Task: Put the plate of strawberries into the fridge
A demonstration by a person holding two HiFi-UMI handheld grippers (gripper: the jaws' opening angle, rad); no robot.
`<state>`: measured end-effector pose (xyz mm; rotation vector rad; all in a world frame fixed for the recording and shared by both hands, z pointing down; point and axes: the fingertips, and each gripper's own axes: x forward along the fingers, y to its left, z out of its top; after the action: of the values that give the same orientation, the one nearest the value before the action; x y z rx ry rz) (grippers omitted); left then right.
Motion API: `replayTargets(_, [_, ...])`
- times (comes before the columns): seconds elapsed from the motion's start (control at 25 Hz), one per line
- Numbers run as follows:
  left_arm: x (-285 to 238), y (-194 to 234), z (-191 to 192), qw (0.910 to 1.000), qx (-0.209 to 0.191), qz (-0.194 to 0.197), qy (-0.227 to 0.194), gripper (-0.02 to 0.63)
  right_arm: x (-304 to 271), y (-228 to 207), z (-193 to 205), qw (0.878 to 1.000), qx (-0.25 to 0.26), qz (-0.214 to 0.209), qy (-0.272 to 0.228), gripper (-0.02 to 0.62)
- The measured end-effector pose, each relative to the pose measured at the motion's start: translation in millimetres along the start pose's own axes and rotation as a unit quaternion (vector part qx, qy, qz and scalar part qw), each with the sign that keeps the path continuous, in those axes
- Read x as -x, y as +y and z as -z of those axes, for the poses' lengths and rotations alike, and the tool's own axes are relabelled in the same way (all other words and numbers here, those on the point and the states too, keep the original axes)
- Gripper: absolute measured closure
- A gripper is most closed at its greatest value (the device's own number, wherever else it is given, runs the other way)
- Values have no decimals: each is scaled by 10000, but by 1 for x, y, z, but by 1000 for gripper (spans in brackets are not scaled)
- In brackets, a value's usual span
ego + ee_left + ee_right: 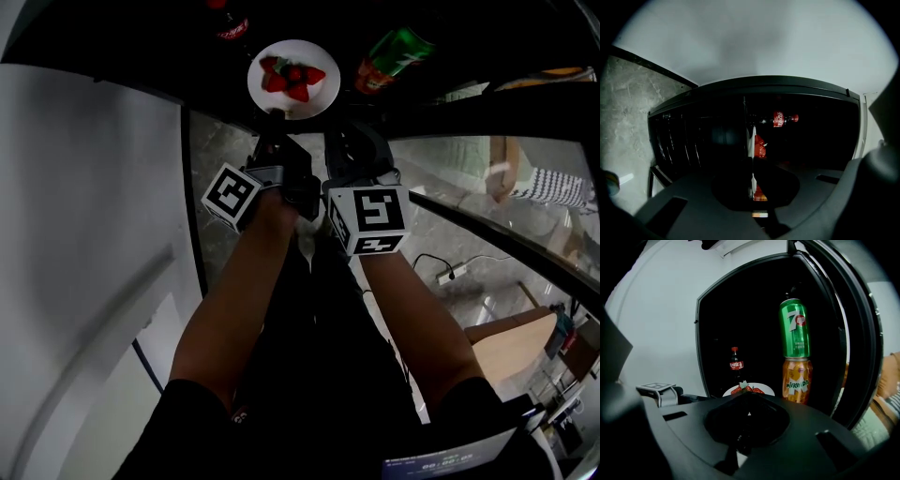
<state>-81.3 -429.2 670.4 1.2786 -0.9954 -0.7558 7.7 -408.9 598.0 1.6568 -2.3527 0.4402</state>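
Dark fridge [717, 324] standing open against pale wall. Inside, white plate [319, 98] of strawberries [292, 78], set between cola bottle [736, 365] and green can [795, 329] stacked on orange can [797, 380]. Left tongs [273, 122] clamped on plate's near rim. Right tongs [749, 397] closed together, empty, just beside plate

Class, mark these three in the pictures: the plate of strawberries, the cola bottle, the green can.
plate of strawberries [298, 49], head view, far white rim.
cola bottle [736, 365], right gripper view, red label.
green can [794, 331], right gripper view, middle of its side.
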Motion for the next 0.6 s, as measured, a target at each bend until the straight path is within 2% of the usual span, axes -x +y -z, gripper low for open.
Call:
replayTargets(0.32, [-13, -5, -3, 9999, 26, 133, -100, 595, -9, -11, -3, 10000, -2, 46, -19, 591])
replayTargets(0.48, [-17, -13, -2, 9991, 191, 362, -134, 595, -14, -15, -5, 10000, -3, 52, -35, 592])
replayTargets(0.6, [-16, -11, -2, 9994, -29, 348, -78, 594, -16, -18, -6, 10000, -23, 74, -55, 591])
